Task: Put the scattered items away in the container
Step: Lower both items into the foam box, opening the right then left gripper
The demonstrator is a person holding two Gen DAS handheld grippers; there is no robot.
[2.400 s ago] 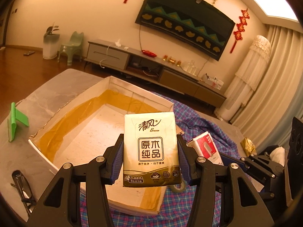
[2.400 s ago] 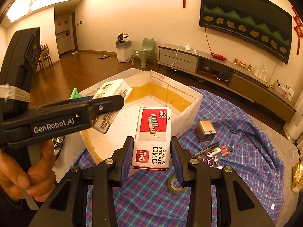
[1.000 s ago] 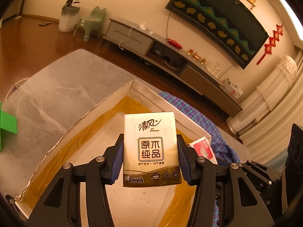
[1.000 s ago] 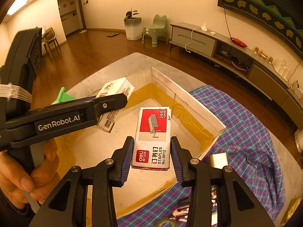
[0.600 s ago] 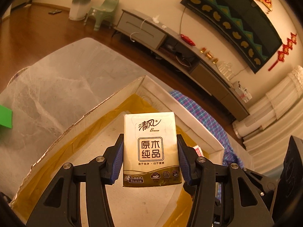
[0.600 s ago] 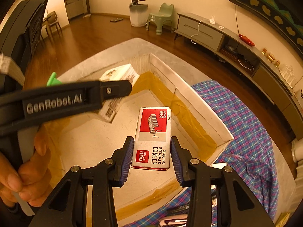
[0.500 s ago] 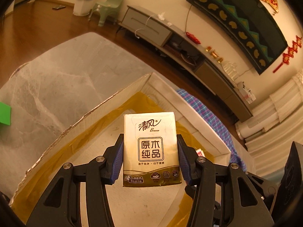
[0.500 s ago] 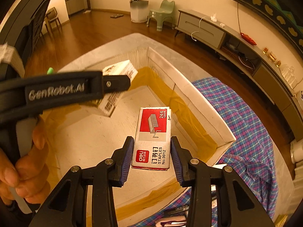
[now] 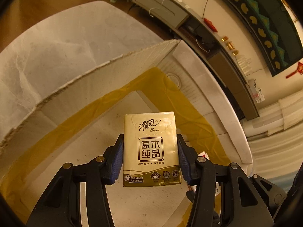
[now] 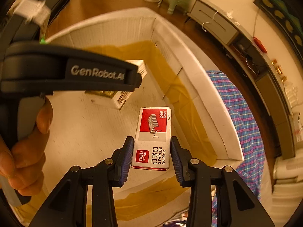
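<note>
Two items are being carried at once, one per hand, which I judge is why both hand-held grippers are angling down over the same open box. The left hand-held gripper (image 9: 150, 158) is clamping its blue pads on the side edges of a gold tissue pack (image 9: 151, 148), keeping the printed face up, with the pack hanging over the pale floor of the container (image 9: 106, 75). The right hand-held gripper (image 10: 152, 156) is likewise pinching a red-and-white staples box (image 10: 153, 138) by its long sides, hovering over the container floor (image 10: 79, 132) near the right wall. Gripping by the edges is probably leaving the undersides free, so each item can drop flat when released. In the right wrist view the left tool's black body is crossing from 9 o'clock toward the centre, with the person's fingers (image 10: 28, 147) wrapping its handle at 8 o'clock; that tool is crowding the space the staples box needs. Yellow tape is lining the inner seams. Outside the box, a plaid cloth (image 10: 244, 113) is lying at 3 o'clock and the grey bench (image 9: 56, 43) is showing at 10 o'clock in the left view.
</note>
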